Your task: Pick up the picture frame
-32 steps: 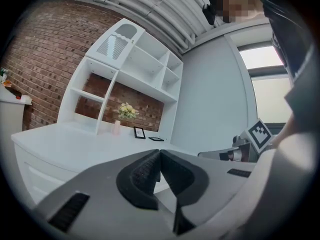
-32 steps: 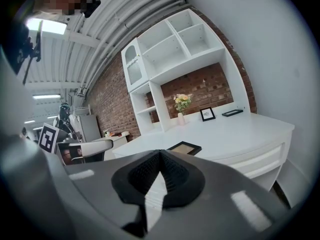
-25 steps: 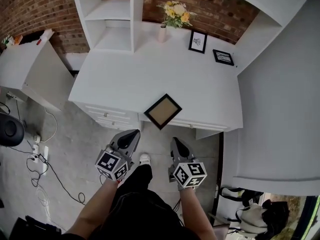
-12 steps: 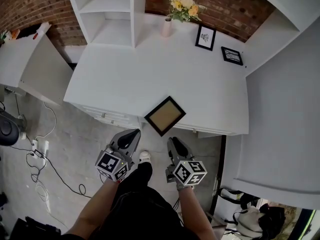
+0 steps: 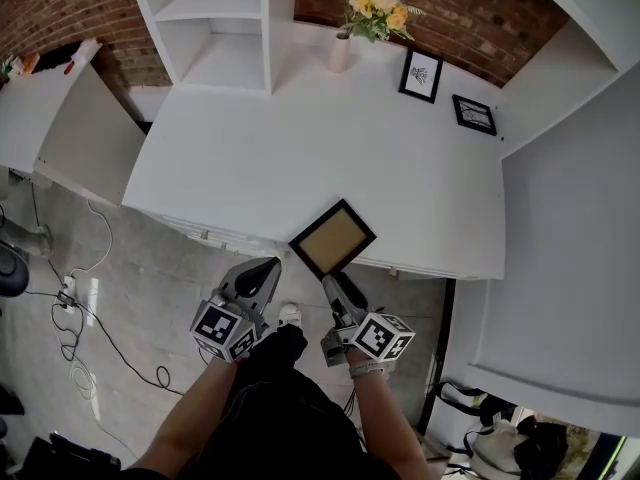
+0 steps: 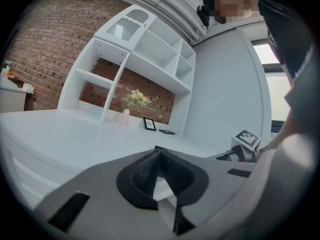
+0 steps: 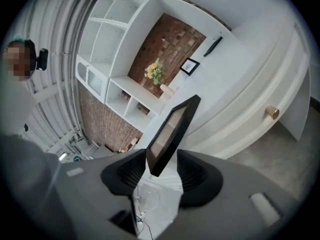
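Note:
The picture frame (image 5: 333,238), black with a tan middle, lies on the white desk (image 5: 300,148), one corner hanging over the front edge. My right gripper (image 5: 335,286) has come up to that corner. In the right gripper view the frame (image 7: 172,126) stands edge-on between the jaws, which are opening, and the pads (image 7: 197,171) do not press on it. My left gripper (image 5: 262,273) hangs in front of the desk to the left of the frame. It is shut, with nothing in it (image 6: 159,154).
A vase of yellow flowers (image 5: 345,48) and two small framed pictures (image 5: 421,75) (image 5: 474,114) stand at the back of the desk. White shelving (image 5: 215,28) rises at the back left. Drawers with a brass knob (image 7: 272,112) sit under the desk. Cables (image 5: 80,308) lie on the floor.
My right gripper has rolled, moved up to the frame's overhanging corner and opened its jaws around it. The left gripper has barely shifted.

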A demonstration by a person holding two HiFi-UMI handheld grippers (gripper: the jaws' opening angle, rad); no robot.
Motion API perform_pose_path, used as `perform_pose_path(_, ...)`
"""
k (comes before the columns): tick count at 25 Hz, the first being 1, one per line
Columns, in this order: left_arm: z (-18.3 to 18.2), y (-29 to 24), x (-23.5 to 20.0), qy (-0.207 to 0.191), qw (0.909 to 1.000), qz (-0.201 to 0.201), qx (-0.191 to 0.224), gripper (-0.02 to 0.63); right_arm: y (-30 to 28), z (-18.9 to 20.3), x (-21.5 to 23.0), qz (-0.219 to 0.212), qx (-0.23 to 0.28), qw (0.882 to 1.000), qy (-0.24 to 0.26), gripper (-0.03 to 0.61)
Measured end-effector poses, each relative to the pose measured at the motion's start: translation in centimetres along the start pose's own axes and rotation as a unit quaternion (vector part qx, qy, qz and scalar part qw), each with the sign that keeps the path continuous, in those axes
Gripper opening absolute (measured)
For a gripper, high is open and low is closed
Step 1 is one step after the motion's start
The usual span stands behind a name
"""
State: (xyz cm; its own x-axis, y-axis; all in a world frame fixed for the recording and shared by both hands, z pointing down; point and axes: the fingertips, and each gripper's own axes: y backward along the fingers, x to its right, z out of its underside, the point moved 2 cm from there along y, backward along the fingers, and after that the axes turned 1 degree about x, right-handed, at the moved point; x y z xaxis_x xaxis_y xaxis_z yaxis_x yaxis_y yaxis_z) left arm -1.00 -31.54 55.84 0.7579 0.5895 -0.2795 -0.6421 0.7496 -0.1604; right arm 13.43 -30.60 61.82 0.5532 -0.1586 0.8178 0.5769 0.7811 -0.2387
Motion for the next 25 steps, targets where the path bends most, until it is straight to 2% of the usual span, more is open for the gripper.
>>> perform_pose_path(5, 0.3, -0.8, -0.8, 0.001, 1.0, -0.004, 0.0, -0.006, -1.4, 0.0, 0.3, -0.021, 0.007, 0.998, -0.05, 0.187)
perform_pose_path(11, 0.2, -1.7, -1.6, -0.002, 1.0, -0.006, 0.003, -0.006, -3.2, -0.7, -0.3, -0.067, 0.022, 0.992, -0.101, 0.187)
perform_pose_path(18, 0.2, -2.3, -2.7, -0.005, 0.9999, -0.009, 0.002, -0.006, -4.9, -1.2, -0.9, -0.107, 0.021, 0.987, -0.12, 0.183)
perform_pose_path(25, 0.8, -2.6, -2.7, -0.005, 1.0, -0.005, 0.002, -0.006, -5.2, -1.0, -0.1, -0.108, 0.018, 0.984, -0.143, 0.139)
